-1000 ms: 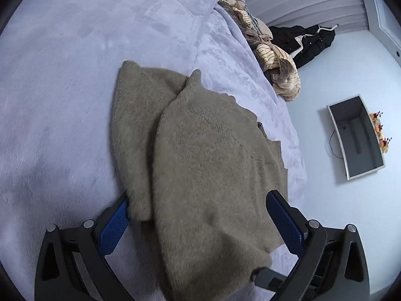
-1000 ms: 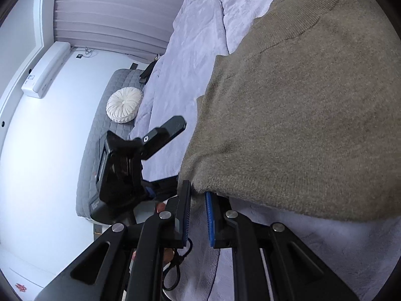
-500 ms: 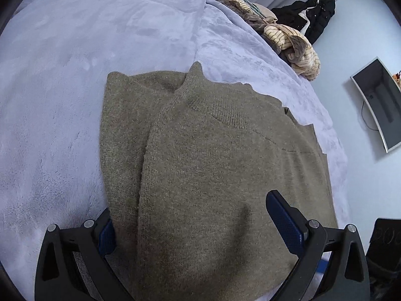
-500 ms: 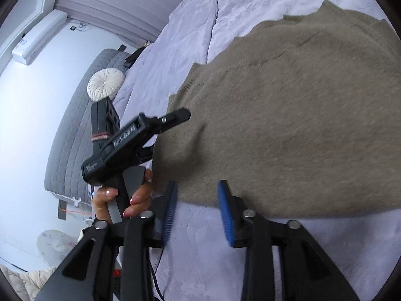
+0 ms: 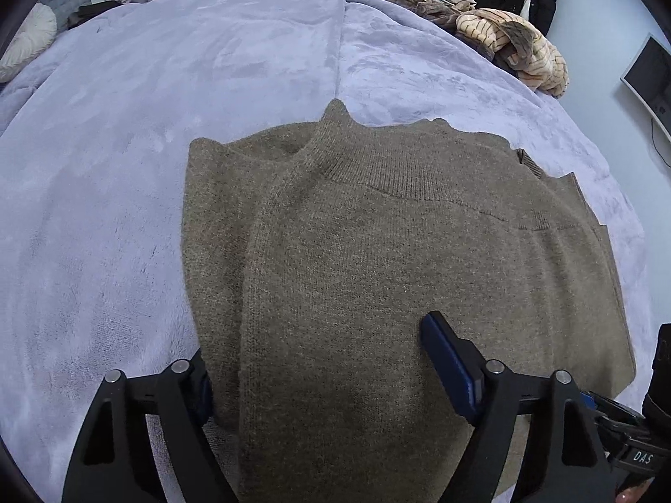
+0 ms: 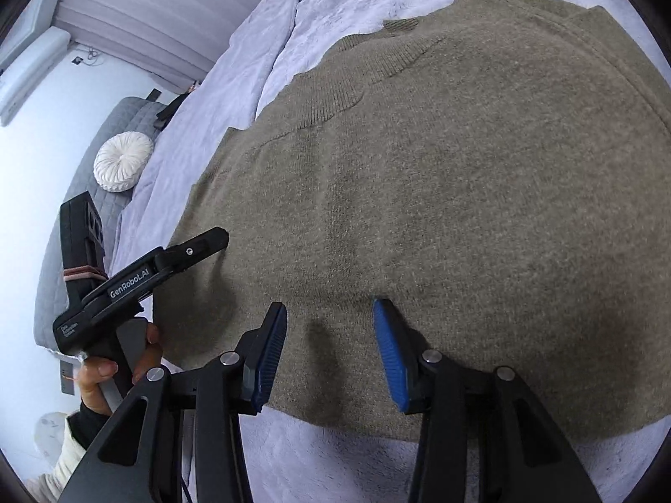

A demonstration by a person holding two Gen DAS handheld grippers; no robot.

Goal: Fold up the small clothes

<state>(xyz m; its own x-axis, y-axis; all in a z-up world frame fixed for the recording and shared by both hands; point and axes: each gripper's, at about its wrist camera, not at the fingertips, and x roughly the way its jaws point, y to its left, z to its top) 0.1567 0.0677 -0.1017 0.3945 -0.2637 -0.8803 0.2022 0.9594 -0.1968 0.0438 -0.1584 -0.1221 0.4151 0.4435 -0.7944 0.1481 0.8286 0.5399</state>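
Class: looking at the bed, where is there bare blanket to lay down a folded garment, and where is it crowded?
Free: the wide stretch of blanket left of the sweater, and the strip beyond its collar, up to the far edge. Crowded: the far right corner, where a clothes pile sits, and the near edge, where both grippers hang over the sweater.

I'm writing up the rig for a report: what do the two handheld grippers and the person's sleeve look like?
Both the left gripper and the right gripper are matte black, with triangular cut-out arms, silver pivot screws and ribbed blue finger pads. Seen from the right wrist camera, the left gripper's body carries white "GenRobot.AI" lettering and a pistol-style handle. The sleeve is cream over a black cuff.
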